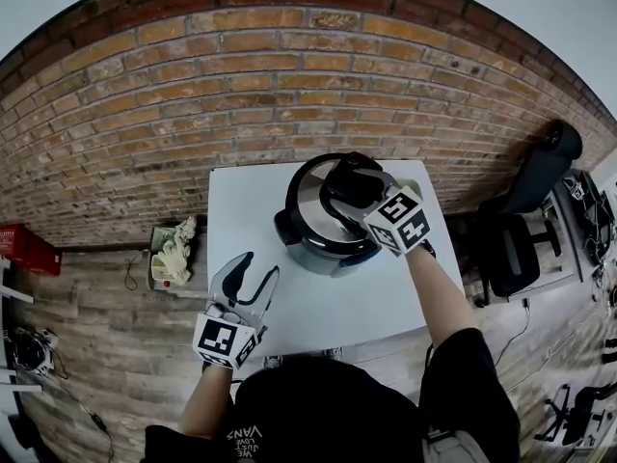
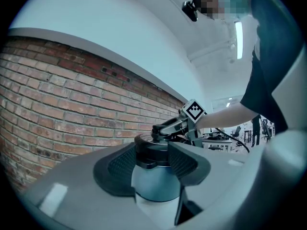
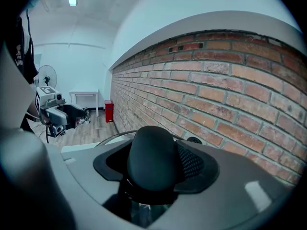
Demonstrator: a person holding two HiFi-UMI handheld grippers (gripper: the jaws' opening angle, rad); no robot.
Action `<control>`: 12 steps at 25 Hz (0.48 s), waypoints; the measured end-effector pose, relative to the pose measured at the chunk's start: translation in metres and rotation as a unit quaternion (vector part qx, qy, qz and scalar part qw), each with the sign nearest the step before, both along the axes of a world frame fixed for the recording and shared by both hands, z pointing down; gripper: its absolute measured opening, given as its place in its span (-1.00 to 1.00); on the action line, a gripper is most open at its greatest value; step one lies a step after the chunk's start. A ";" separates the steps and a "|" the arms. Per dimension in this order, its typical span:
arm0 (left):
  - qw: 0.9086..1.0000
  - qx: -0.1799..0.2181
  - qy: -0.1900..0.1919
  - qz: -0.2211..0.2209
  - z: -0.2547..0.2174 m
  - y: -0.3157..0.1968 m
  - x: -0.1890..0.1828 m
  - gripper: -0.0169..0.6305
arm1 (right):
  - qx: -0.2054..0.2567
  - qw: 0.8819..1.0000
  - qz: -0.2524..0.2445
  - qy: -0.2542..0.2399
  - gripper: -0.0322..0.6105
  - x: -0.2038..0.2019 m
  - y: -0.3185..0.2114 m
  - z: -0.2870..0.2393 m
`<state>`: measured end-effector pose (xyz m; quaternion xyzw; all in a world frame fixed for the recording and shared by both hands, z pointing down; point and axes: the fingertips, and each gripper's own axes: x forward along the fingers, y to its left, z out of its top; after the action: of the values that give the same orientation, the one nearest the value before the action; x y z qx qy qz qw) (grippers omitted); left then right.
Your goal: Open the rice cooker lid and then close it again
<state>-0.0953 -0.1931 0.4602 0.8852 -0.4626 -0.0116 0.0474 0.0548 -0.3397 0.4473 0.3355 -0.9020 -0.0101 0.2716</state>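
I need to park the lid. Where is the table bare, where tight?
Bare: table left of the rice cooker, and the strip between it and the near edge. Crowded: cooker top, where the right gripper clamps the lid handle; front-left corner, under the left gripper.

I read all three views as bright and evenly lit from a ceiling tube (image 2: pixel 238 39), with only soft shadows on the table (image 1: pixel 289 302). Fisheye distortion bows the brick wall (image 1: pixel 241 75) toward the edges. The lid (image 1: pixel 307 201) shows mild glare, and the nearest foreground is blurred.
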 end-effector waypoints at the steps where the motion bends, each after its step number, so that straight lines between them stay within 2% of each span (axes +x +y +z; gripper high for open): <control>1: 1.000 0.001 0.001 0.000 -0.001 0.000 0.000 -0.38 | -0.001 1.000 -0.004 0.000 -0.03 0.000 0.000 0.000; 12: 1.000 -0.008 -0.002 0.006 0.006 0.000 0.005 -0.38 | -0.004 0.995 -0.096 0.004 -0.03 -0.003 0.004 0.001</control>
<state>-0.0907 -0.1934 0.4657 0.8876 -0.4573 -0.0063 0.0538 0.0517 -0.3357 0.4486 0.2460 -0.9291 -0.0333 0.2741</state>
